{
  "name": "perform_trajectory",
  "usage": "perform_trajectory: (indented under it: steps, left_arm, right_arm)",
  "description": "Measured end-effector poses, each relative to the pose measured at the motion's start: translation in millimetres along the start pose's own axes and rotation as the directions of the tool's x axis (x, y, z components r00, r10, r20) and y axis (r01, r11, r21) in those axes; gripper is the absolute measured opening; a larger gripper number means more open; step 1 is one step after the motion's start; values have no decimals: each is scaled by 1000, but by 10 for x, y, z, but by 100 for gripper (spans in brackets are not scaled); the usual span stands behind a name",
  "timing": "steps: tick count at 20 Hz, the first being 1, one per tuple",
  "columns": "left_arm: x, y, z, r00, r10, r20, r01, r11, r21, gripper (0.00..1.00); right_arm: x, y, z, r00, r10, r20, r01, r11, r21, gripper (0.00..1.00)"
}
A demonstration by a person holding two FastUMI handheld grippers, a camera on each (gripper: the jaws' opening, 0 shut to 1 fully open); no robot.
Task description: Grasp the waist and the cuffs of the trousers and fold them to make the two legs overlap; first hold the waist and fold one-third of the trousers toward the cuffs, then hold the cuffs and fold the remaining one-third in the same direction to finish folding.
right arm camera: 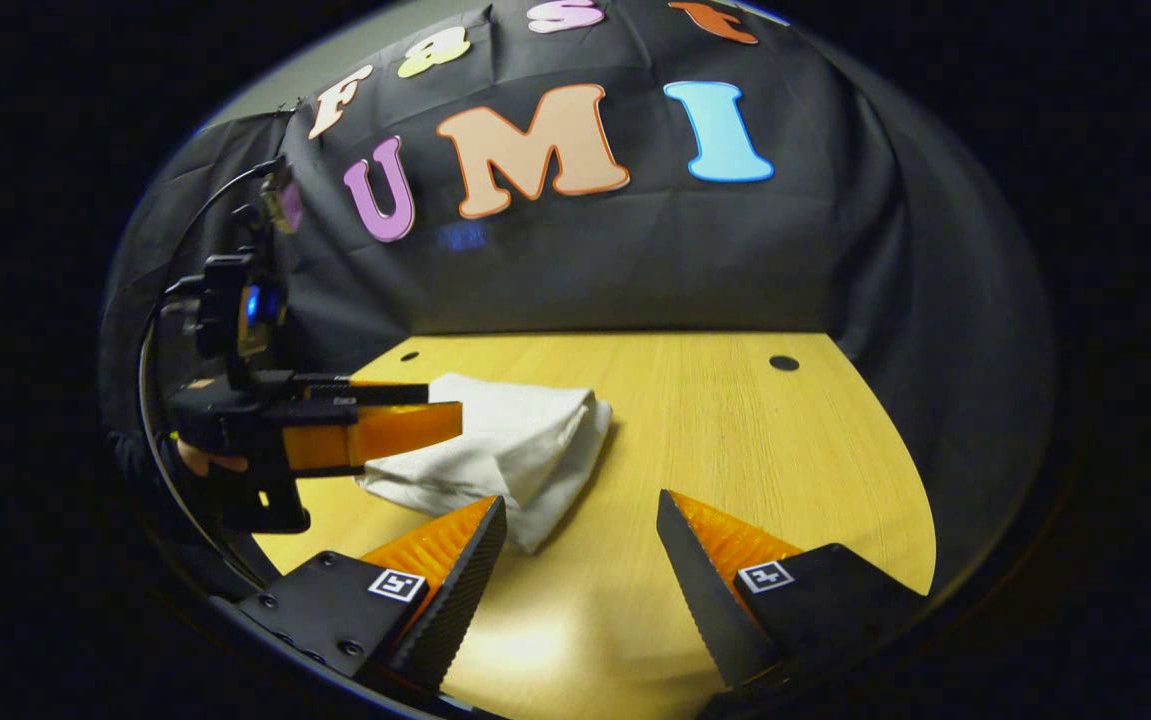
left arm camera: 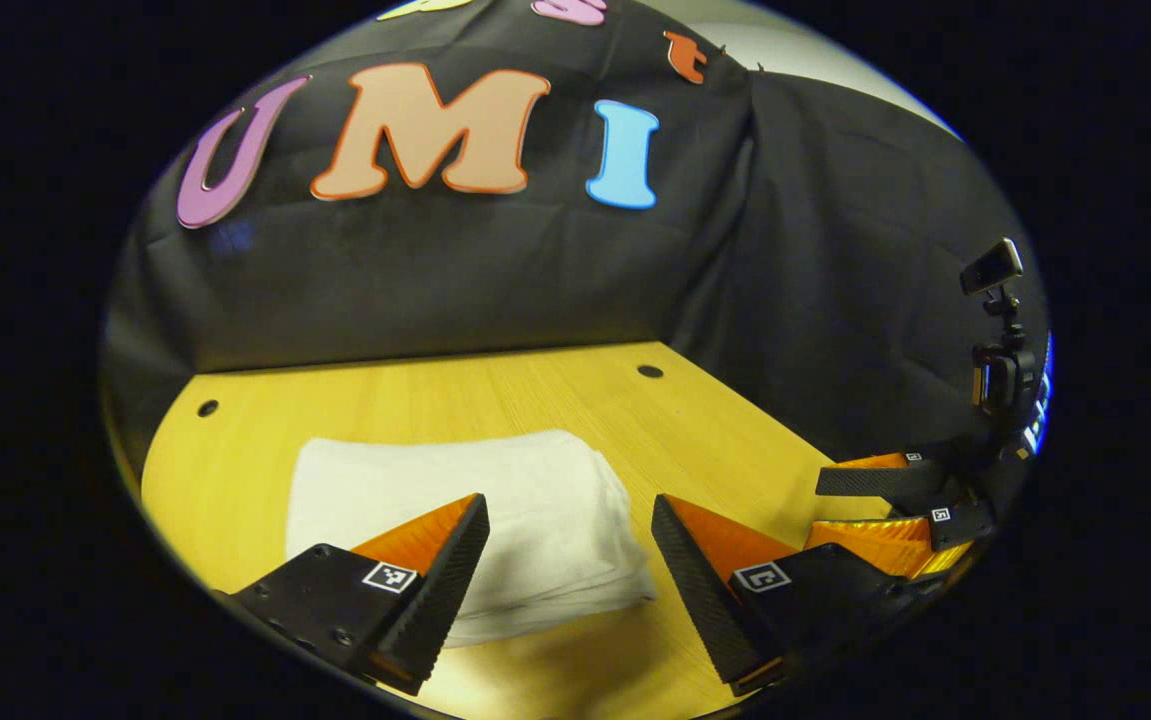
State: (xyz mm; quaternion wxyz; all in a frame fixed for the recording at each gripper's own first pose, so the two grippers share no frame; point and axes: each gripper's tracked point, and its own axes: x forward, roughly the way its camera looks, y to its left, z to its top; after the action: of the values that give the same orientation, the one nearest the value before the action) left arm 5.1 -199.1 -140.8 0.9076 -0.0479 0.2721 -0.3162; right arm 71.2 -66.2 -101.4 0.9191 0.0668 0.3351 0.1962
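Risking a Sprung Fold

Lying folded into a compact stack on the tabletop (right arm camera: 735, 420): trousers (left arm camera: 495, 510), seemingly finished. Hovering above and apart: left claw (left arm camera: 570, 560), spread wide, empty; right claw (right arm camera: 580, 560), likewise spread, empty. Possibly springing open at loose top layers, or snagging on a low-passing fingertip.

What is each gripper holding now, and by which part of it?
Nothing is held. The left gripper and the right gripper are both open, with nothing between their fingers. The folded white trousers lie free on the table.
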Motion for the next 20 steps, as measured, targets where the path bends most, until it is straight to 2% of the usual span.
perform_trajectory:
  steps: [3, 7, 11, 12, 13, 17, 18, 20]
  left_arm:
    - [-353, 503, 324, 985, 146, 95, -150, 988, 34, 96]
    - [-902, 1152, 643, 932, 300, 202, -311, 950, 27, 96]
    - [-1290, 1634, 761, 889, 386, 247, -405, 914, 28, 96]
    - [-1365, 1721, 801, 880, 399, 259, -419, 907, 25, 96]
    - [-1431, 1809, 838, 871, 411, 270, -431, 902, 19, 96]
    - [-1636, 2067, 930, 844, 444, 301, -463, 886, -10, 96]
    - [-1672, 2105, 953, 838, 450, 308, -469, 883, -12, 96]
    - [-1726, 2162, 987, 828, 461, 321, -484, 875, -10, 96]
  right_arm:
    - [48, 200, 409, 993, -50, 110, 48, 999, 19, 98]
    - [67, 498, 925, 965, -104, 242, 93, 994, 57, 97]
    - [55, 722, 1313, 929, -147, 339, 147, 989, 25, 97]
    - [57, 765, 1377, 923, -154, 352, 157, 987, 20, 93]
    - [60, 817, 1434, 918, -158, 363, 160, 987, 23, 97]
    - [42, 939, 1536, 908, -166, 385, 163, 986, 42, 97]
    - [33, 950, 1544, 906, -170, 387, 166, 985, 45, 93]
    - [6, 942, 1556, 901, -184, 393, 179, 983, 50, 97]
